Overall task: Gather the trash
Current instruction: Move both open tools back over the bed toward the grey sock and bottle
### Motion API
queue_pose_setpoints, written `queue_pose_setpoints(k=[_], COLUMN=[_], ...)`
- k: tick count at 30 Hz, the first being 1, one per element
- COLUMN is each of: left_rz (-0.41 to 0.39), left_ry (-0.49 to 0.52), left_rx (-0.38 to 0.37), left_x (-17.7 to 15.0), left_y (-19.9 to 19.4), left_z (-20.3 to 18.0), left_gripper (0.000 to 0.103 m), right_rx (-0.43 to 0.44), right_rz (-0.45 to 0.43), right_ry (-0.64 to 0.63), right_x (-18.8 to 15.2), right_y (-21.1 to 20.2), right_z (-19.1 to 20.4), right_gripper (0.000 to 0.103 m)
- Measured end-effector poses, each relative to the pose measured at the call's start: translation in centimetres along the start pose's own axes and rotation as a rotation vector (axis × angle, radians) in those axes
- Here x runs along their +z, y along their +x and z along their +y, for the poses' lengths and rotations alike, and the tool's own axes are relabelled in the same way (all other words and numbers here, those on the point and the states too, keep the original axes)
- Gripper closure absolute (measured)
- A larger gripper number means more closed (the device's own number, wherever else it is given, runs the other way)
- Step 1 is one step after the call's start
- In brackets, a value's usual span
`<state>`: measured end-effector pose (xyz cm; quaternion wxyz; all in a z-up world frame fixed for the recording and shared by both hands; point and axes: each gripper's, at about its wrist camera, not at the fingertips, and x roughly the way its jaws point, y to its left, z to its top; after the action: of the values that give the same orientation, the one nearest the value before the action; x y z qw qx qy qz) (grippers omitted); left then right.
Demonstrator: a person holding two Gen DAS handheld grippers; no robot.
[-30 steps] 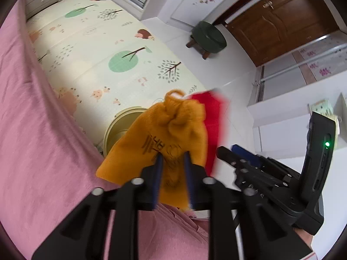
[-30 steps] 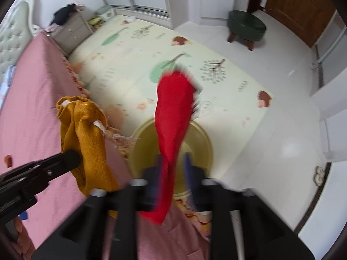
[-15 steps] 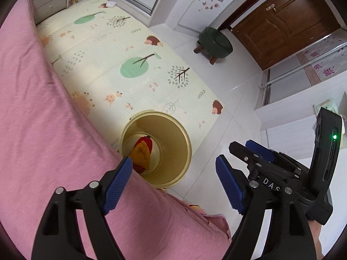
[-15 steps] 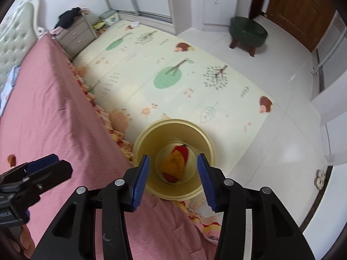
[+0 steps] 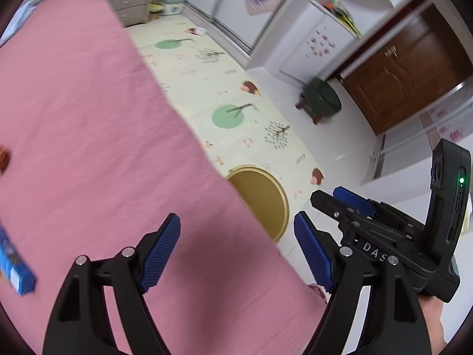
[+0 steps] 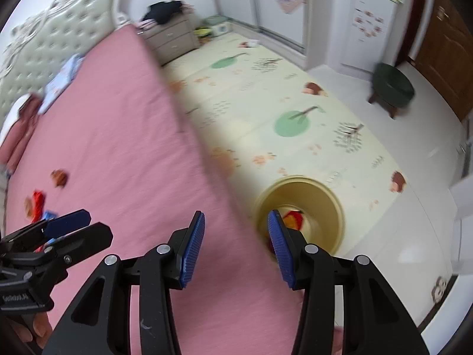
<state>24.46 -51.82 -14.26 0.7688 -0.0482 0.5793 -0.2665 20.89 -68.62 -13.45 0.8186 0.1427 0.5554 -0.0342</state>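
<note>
A: Left side first?
B: Bed with pink sheet (image 6: 112, 136). Scraps near its left edge: brown crumpled bit (image 6: 59, 177), red wrapper (image 6: 38, 201), small blue piece just beside it. A blue box (image 5: 13, 266) also lies at the left edge in the left wrist view, blurred.

A: Left gripper?
B: Left gripper (image 5: 236, 251) jaws wide apart, nothing between the pads, over the bed's right edge. It also shows low at the left of the right wrist view.

A: Right gripper?
B: Right gripper (image 6: 236, 245) jaws parted, nothing held, also over the bed's right edge, just beside the bin.

A: Bin?
B: Yellow bin (image 6: 298, 210) on the floor mat (image 6: 266, 103), up against the bed's right edge. Inside: a red and orange bundle (image 6: 294, 219), partly hidden by the right jaw.

A: Further right?
B: Green stool (image 6: 390, 85) on white floor, well apart from the bin, near the brown door (image 5: 408, 77).
</note>
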Motion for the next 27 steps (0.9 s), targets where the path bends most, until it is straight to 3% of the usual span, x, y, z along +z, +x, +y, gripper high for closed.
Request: queue_pose_setpoints(k=[7, 18, 27], left_rz=[-0.051, -0.105, -0.155], left_ry=[-0.068, -0.294, -0.441], left_rx=[0.087, 0.196, 0.279], left_x=[-6.0, -16.4, -20.6], left_y=[-7.0, -17.3, -23.4], left_z=[7.0, 20.8, 32.1], left_gripper=[0.024, 0.024, 0.024], right_rx=[0.095, 0.236, 0.315], right_rz=[0.031, 0.092, 0.152], right_ry=[-0.144, -0.296, -0.417], right_x=[-3.5, -9.7, -13.5], right_y=[-0.9, -0.9, 1.0], right_z=[10.1, 26.0, 38.7], right_gripper=[0.058, 0.058, 0.058])
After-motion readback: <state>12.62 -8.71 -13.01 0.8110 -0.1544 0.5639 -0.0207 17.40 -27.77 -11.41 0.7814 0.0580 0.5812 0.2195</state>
